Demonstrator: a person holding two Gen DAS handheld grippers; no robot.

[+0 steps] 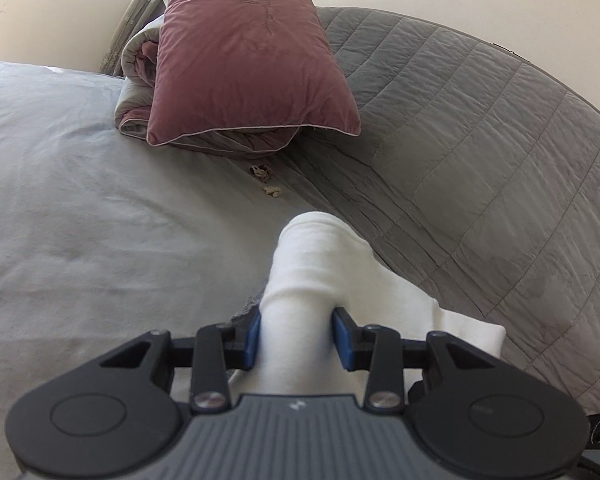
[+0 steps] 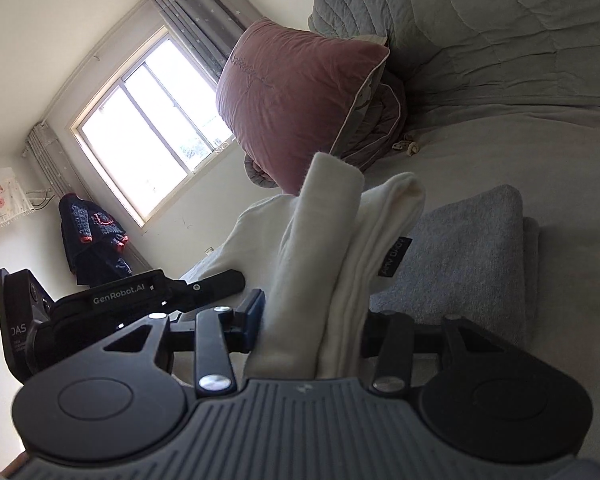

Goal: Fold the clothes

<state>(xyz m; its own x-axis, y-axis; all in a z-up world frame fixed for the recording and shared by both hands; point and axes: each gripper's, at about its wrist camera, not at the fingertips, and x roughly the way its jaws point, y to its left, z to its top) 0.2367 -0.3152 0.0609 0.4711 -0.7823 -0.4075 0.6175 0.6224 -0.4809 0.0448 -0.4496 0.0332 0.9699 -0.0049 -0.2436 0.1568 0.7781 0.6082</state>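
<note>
A white garment [image 1: 320, 276] is folded into a thick bundle and held over the bed. My left gripper [image 1: 298, 334] is shut on one end of it, blue pads pressed into both sides. In the right wrist view the same white garment [image 2: 324, 248] runs up between the fingers of my right gripper [image 2: 312, 320], which is shut on several layers; its right finger is hidden by the cloth. The left gripper [image 2: 112, 300] shows at the left of that view, gripping the garment's far end. A folded grey garment [image 2: 460, 248] lies on the sheet beneath.
A mauve pillow [image 1: 248, 52] rests on a rolled duvet [image 1: 136, 68] at the head of the bed. A grey quilted cover [image 1: 480, 140] drapes along the right. Small brown scraps [image 1: 266, 180] lie on the light grey sheet [image 1: 80, 208]. A window [image 2: 148, 128] and a hanging dark garment [image 2: 96, 240] stand beyond.
</note>
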